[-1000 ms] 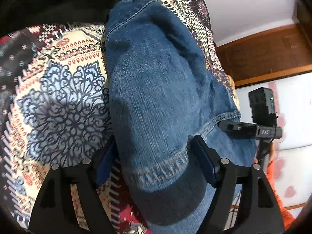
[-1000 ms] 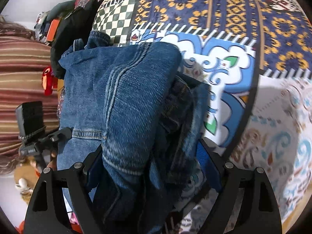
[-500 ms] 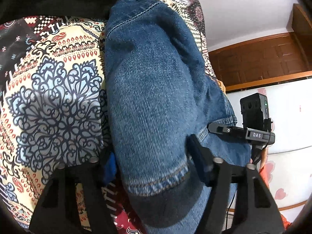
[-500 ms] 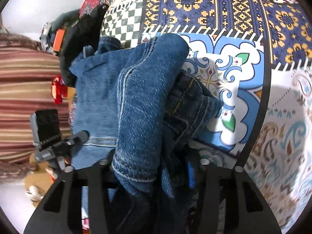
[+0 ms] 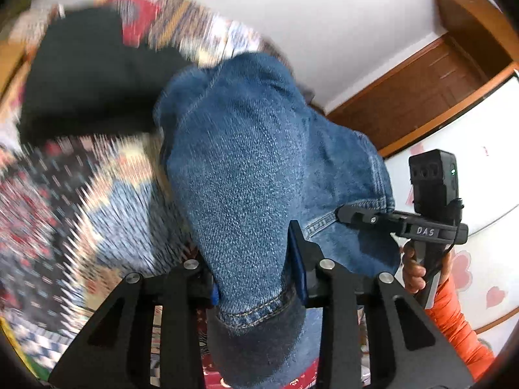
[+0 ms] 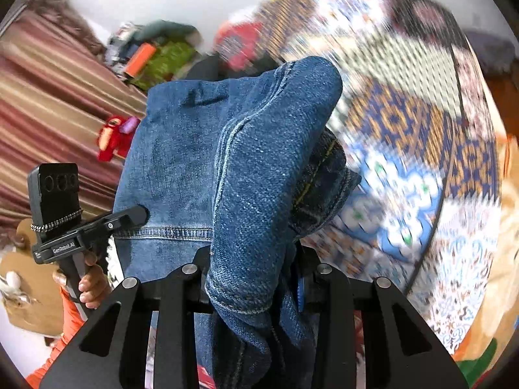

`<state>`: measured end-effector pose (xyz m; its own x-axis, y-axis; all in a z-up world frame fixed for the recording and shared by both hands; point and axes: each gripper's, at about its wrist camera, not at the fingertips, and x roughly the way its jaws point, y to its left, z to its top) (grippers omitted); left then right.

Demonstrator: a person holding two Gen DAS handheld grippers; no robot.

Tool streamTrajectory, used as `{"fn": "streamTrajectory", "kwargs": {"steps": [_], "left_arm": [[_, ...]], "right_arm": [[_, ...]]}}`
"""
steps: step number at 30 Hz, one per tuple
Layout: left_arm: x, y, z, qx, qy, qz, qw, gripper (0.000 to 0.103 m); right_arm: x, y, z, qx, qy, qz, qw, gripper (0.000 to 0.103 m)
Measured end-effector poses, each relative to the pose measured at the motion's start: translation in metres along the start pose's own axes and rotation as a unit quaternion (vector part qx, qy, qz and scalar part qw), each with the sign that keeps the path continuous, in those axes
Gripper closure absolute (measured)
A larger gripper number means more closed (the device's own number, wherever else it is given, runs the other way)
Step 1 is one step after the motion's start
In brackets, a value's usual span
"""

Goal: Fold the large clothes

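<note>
Blue denim jeans (image 5: 253, 175) hang bunched from both grippers above a patterned bedspread (image 5: 81, 194). My left gripper (image 5: 256, 278) is shut on a hemmed edge of the jeans. My right gripper (image 6: 253, 278) is shut on another hemmed fold of the jeans (image 6: 256, 168). Each view shows the other gripper off to the side: the right one in the left wrist view (image 5: 356, 217), the left one in the right wrist view (image 6: 129, 217), both touching the denim. The bedspread (image 6: 405, 149) is blurred by motion.
A black garment (image 5: 84, 74) lies on the bed at the far left. A brown wooden door (image 5: 431, 84) and white wall are behind. A striped curtain (image 6: 48, 97) and a heap of colourful items (image 6: 152, 55) are at the left in the right wrist view.
Both grippers closed from wide apart onto the denim folds, then lifted and tilted up; the bedspread dropped away and more wall shows.
</note>
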<state>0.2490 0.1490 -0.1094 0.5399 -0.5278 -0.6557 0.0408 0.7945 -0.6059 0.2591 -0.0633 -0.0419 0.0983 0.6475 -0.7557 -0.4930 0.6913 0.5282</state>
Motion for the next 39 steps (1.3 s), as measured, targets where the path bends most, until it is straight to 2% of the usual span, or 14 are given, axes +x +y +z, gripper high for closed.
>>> {"fn": "streamTrajectory", "kwargs": {"steps": [4, 8, 11, 14, 18, 23, 26, 29, 30, 32, 35, 39], "left_arm": [[-0.061, -0.011, 0.027, 0.029, -0.063, 0.007, 0.9975, 0.070], [-0.117, -0.007, 0.061, 0.053, -0.124, 0.022, 0.9907, 0.070], [-0.146, 0.005, 0.089, 0.055, -0.153, 0.028, 0.9862, 0.070], [-0.158, 0.023, 0.114, 0.049, -0.171, 0.035, 0.9834, 0.070], [-0.149, 0.059, 0.147, 0.032, -0.174, 0.044, 0.9832, 0.070], [-0.110, 0.119, 0.177, -0.011, -0.159, 0.070, 0.9847, 0.069], [-0.069, 0.171, 0.193, -0.056, -0.132, 0.090, 0.9855, 0.067], [-0.020, 0.220, 0.186, -0.093, -0.085, 0.121, 0.9846, 0.059], [-0.009, 0.230, 0.180, -0.097, -0.083, 0.124, 0.9840, 0.049], [-0.003, 0.237, 0.171, -0.100, -0.095, 0.120, 0.9830, 0.035], [-0.006, 0.230, 0.163, -0.093, -0.097, 0.121, 0.9835, 0.033], [-0.016, 0.213, 0.151, -0.068, -0.102, 0.168, 0.9782, 0.033]], "right_arm": [[-0.012, 0.043, 0.033, -0.037, -0.046, 0.015, 0.998, 0.073], [-0.015, 0.082, 0.067, -0.071, -0.091, 0.030, 0.993, 0.073], [-0.003, 0.095, 0.094, -0.074, -0.108, 0.042, 0.991, 0.073], [0.013, 0.100, 0.112, -0.075, -0.113, 0.046, 0.990, 0.073], [0.056, 0.094, 0.143, -0.073, -0.116, 0.037, 0.990, 0.073], [0.135, 0.057, 0.177, -0.025, -0.084, 0.034, 0.996, 0.073], [0.189, 0.032, 0.180, -0.008, -0.049, -0.010, 0.999, 0.071], [0.221, 0.009, 0.173, 0.006, -0.026, -0.050, 0.998, 0.066], [0.224, 0.001, 0.170, 0.009, -0.028, -0.048, 0.998, 0.064], [0.218, -0.008, 0.165, 0.009, -0.031, -0.038, 0.999, 0.061], [0.197, -0.010, 0.152, 0.006, -0.038, -0.062, 0.997, 0.049], [0.171, 0.004, 0.131, -0.031, -0.047, -0.107, 0.993, 0.048]]}}
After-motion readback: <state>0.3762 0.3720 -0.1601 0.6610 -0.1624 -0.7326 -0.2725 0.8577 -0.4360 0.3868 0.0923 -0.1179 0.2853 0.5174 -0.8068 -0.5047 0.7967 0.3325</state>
